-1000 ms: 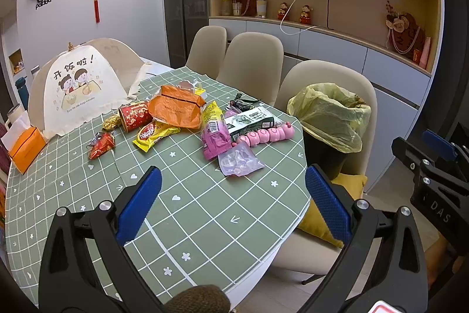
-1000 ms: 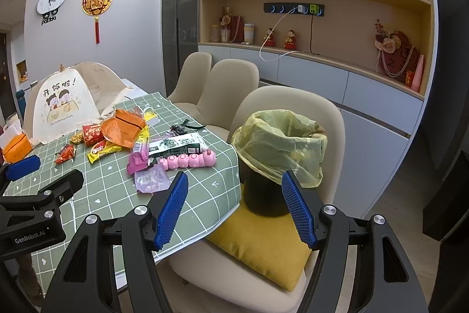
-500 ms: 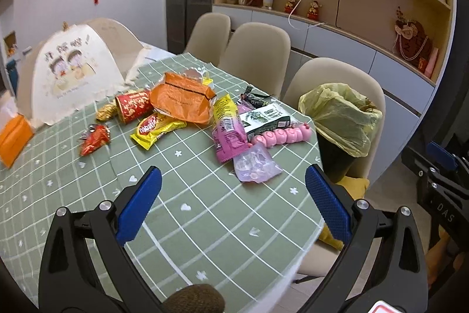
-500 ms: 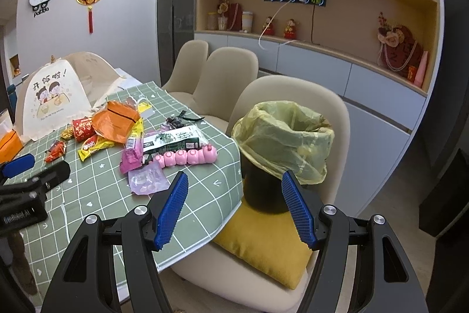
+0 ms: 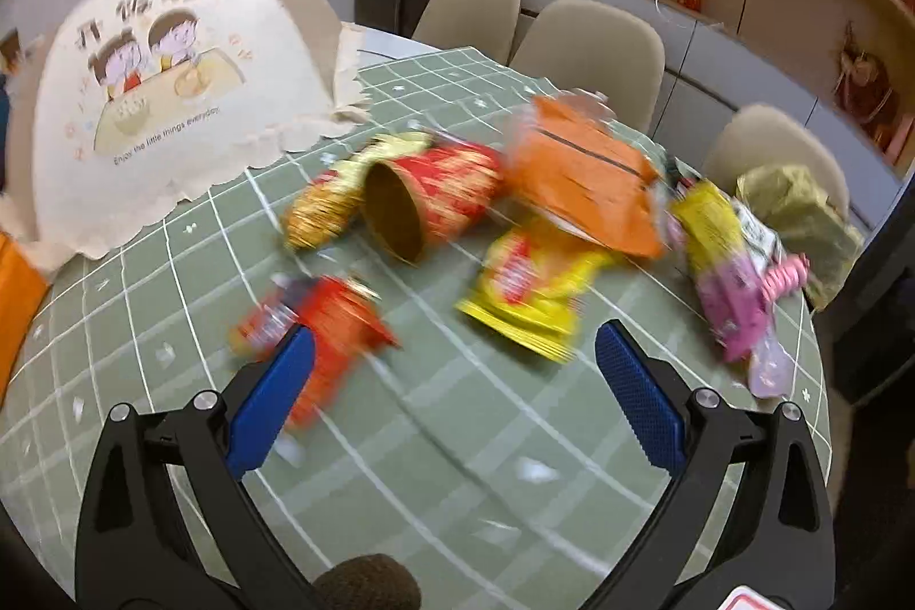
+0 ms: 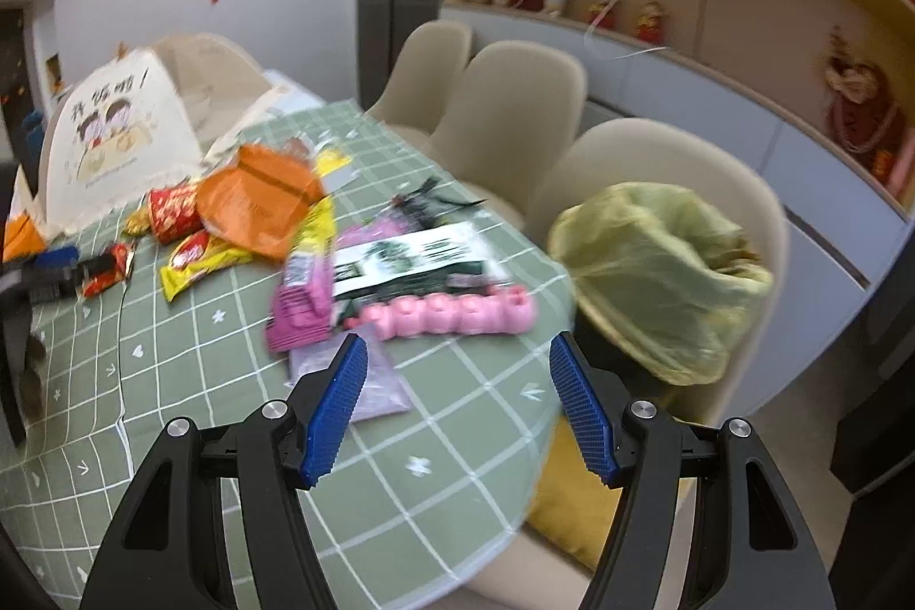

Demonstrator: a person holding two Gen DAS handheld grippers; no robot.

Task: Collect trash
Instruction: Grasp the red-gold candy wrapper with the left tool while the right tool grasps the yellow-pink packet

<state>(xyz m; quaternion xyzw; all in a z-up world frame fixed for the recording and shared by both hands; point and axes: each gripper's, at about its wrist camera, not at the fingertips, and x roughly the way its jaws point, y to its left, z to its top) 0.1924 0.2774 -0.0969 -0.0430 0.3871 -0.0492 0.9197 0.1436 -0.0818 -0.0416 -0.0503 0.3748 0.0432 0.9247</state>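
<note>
The round counter [image 6: 189, 358], covered in a green cloth with a white grid, is carrying a spread of wrappers and packets. A cream fabric food cover printed with two cartoon children [image 5: 171, 78] is sitting at its far left side. Off the counter's right edge, a black bin lined with a crumpled yellow-green plastic bag [image 6: 657, 278] is standing on the nearest beige chair [image 6: 675, 164], on a yellow cushion [image 6: 572, 518].

Among the trash, a large orange foil bag [image 5: 583, 181] is lying over a yellow snack packet [image 5: 532, 290]. Just left of it a red and gold paper tube [image 5: 429, 204] is lying on its side, open end facing the left wrist view. A white and dark green printed packet [image 6: 412, 261] is resting beside a pink ridged plastic tray [image 6: 457, 315], with a magenta wrapper [image 6: 300, 307] touching both and a pale lilac pouch [image 6: 366, 375] near the counter's edge.

The left hand-held gripper [image 5: 452, 398] is hovering with fingers spread wide, its left blue pad [image 5: 269, 404] overlapping a small red wrapper [image 5: 331, 330]; blur makes contact hard to judge. The right hand-held gripper [image 6: 457, 410] is likewise gaping, empty, above the lilac pouch.
</note>
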